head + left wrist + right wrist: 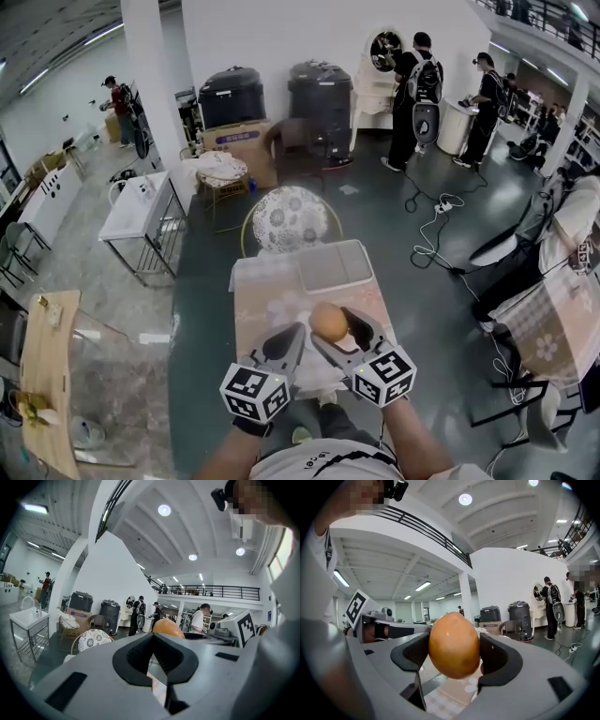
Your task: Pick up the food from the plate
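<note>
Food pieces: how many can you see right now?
1. A brown egg is clamped by the right gripper, above the table. More may be hidden underneath.

Head view: from my head, looking steeply down over the table, with both my grippers near and low in frame.
Left gripper view: rides on my left gripper and looks along its jaws, tilted up toward hall and ceiling.
Right gripper view: rides on my right gripper, tilted up likewise, very near the food.
Shared: all three catch the black bins; each gripper view sees the other's marker cube.
</note>
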A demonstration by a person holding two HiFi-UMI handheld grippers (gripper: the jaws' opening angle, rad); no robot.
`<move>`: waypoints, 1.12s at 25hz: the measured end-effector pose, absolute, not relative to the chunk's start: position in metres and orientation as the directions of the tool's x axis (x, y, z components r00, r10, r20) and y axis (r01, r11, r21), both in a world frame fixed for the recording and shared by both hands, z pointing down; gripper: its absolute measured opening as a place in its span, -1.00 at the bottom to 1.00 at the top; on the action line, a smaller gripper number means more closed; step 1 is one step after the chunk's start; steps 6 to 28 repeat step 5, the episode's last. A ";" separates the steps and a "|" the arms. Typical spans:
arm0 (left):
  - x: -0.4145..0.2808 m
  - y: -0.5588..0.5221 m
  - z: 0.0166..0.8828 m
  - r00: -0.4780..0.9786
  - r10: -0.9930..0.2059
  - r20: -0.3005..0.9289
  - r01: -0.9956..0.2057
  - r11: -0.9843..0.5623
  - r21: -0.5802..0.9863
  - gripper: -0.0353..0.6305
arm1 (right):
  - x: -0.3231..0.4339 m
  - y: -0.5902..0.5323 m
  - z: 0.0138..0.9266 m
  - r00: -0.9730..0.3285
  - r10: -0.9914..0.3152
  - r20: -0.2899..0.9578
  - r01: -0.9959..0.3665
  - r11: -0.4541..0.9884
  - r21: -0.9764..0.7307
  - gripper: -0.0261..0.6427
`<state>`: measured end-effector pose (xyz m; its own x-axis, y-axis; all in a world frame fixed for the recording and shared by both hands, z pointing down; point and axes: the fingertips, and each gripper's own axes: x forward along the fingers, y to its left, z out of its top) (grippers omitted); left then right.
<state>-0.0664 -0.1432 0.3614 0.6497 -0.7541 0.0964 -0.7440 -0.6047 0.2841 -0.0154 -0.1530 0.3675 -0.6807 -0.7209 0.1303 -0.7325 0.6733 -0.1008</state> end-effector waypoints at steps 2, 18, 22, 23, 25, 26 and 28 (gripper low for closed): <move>-0.066 -0.144 0.362 0.649 -0.755 0.095 -0.745 -0.604 0.283 -0.88 | -0.015 -0.154 0.368 -0.680 -0.722 0.129 -0.733 0.672 -0.102 0.03; -0.065 -0.146 0.362 0.648 -0.755 0.097 -0.745 -0.603 0.284 -0.88 | -0.013 -0.156 0.369 -0.679 -0.723 0.128 -0.734 0.671 -0.104 0.03; -0.065 -0.146 0.362 0.648 -0.755 0.097 -0.745 -0.603 0.284 -0.88 | -0.013 -0.156 0.369 -0.679 -0.723 0.128 -0.734 0.671 -0.104 0.03; -0.065 -0.146 0.362 0.648 -0.755 0.097 -0.745 -0.603 0.284 -0.88 | -0.013 -0.156 0.369 -0.679 -0.723 0.128 -0.734 0.671 -0.104 0.03; -0.065 -0.146 0.362 0.648 -0.755 0.097 -0.745 -0.603 0.284 -0.88 | -0.013 -0.156 0.369 -0.679 -0.723 0.128 -0.734 0.671 -0.104 0.03; -0.065 -0.146 0.362 0.648 -0.755 0.097 -0.745 -0.603 0.284 -0.88 | -0.013 -0.156 0.369 -0.679 -0.723 0.128 -0.734 0.671 -0.104 0.03; -0.065 -0.146 0.362 0.648 -0.755 0.097 -0.745 -0.603 0.284 -0.88 | -0.013 -0.156 0.369 -0.679 -0.723 0.128 -0.734 0.671 -0.104 0.03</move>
